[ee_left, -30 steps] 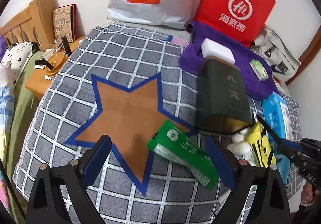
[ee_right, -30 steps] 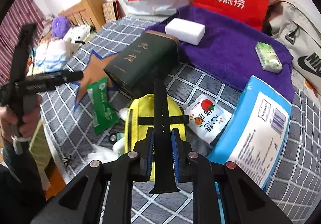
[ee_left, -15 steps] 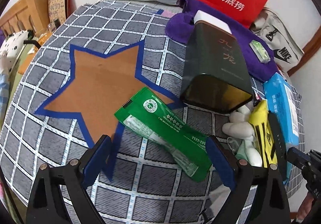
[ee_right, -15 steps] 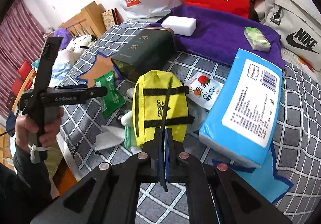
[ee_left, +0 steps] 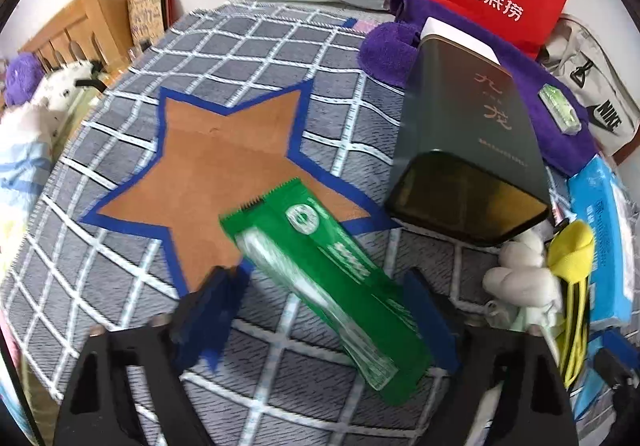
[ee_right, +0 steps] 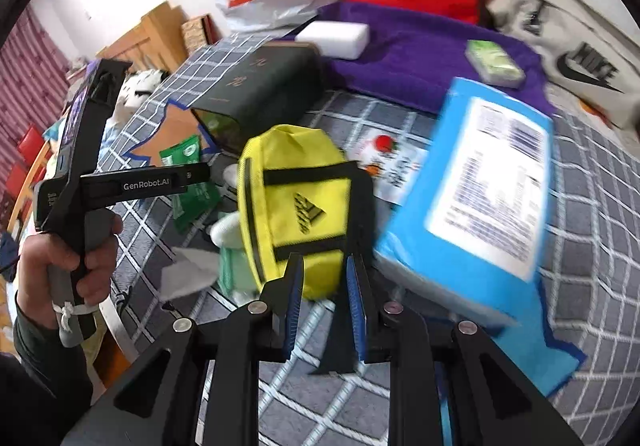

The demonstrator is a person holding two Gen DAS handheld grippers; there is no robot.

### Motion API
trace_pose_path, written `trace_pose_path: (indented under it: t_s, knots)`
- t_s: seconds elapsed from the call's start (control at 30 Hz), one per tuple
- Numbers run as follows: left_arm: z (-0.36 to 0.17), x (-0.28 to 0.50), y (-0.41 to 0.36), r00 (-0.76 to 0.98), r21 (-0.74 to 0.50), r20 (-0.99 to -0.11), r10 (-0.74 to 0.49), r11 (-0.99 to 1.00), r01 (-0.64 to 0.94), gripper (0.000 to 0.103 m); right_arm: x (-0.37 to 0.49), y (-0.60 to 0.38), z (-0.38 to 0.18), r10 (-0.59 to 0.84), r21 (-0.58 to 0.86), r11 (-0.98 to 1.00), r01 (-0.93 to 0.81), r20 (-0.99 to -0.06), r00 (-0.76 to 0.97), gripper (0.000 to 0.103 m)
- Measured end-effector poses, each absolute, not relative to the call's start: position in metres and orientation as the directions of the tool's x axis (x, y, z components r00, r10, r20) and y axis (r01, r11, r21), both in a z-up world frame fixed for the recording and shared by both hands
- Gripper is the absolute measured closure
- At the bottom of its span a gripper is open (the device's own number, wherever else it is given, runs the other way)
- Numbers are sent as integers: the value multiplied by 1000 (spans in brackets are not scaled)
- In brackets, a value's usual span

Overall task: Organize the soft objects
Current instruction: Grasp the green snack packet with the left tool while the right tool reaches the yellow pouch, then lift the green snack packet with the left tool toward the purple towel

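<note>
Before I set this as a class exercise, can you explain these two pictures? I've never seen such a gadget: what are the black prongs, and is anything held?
There is no robot here. A person holds a hand tool with tongs in each hand, and a wide-angle camera on each tool looks along its prongs. One picture comes from the left tongs, the other from the right tongs, which also sees the hand gripping the left tool. On the checked cloth lie a green packet, a yellow bag, a blue tissue pack and a dark green tin. The left tongs have just been closing around the green packet without pinching it yet. The right tongs have just been opening at the yellow bag and grip nothing.
</note>
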State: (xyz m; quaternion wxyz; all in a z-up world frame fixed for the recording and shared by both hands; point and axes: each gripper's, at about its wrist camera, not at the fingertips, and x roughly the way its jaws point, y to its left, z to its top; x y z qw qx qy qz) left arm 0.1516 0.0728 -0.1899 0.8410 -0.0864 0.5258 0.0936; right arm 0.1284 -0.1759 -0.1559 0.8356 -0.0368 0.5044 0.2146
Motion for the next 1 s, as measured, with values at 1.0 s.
trace_pose_path:
  t_s: [1.0]
  knots:
    - [-182,127,89,472,-149,-879,-59,976,-156,42,70,-229,-196,243,138,952,-273,-883,402,98]
